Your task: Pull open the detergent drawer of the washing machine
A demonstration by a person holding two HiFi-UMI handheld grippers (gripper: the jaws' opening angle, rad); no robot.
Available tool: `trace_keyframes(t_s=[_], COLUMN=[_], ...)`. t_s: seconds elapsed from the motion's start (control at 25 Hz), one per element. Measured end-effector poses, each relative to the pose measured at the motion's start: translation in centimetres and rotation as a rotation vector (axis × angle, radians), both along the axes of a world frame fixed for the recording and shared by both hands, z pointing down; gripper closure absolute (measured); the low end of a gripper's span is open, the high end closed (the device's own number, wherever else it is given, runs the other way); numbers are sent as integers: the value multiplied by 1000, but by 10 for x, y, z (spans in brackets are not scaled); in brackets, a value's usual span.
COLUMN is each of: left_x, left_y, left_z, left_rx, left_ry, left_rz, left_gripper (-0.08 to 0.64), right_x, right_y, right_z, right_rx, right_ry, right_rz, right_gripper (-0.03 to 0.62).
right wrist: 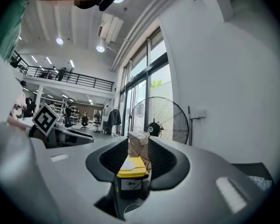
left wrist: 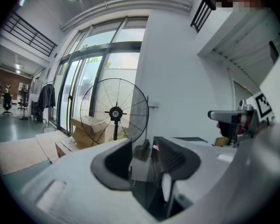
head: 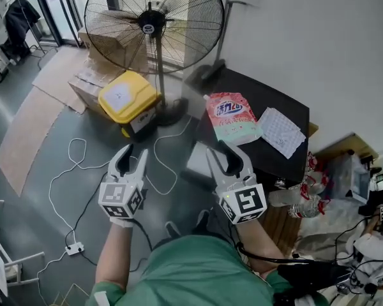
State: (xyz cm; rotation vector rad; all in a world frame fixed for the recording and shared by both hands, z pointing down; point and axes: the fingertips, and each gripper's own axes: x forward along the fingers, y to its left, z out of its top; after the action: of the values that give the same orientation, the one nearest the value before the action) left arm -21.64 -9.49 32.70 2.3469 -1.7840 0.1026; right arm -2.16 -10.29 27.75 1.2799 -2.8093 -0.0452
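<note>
The left gripper point(head: 135, 153) and right gripper point(head: 225, 155) hang empty, jaws parted; 1 should square to the washing machine point(head: 268, 97) drawer, then pull straight.

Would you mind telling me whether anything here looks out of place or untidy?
Nothing looks spilled or broken. The white cable snakes loose across the floor, and the cardboard boxes behind the fan sit in a crooked heap.

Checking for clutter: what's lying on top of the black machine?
A detergent pouch and a patterned white sheet lie on the black machine; what they cover is hidden.
</note>
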Motion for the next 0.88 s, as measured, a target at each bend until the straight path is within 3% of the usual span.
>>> trace_keyframes(t_s=[0.32,0.88], left_x=[12,28], left_y=[-20,-32], left_z=[-33,-48], left_rx=[62,90], left_ry=[-13,-36], left_rz=[-4,-15], left_gripper=[383,383], right_x=[17,39], right_y=[-19,-32], right_z=[-35,-44], right_rx=[120,170], right_ry=[40,83], right_rz=[30,48], right_gripper=[457,457])
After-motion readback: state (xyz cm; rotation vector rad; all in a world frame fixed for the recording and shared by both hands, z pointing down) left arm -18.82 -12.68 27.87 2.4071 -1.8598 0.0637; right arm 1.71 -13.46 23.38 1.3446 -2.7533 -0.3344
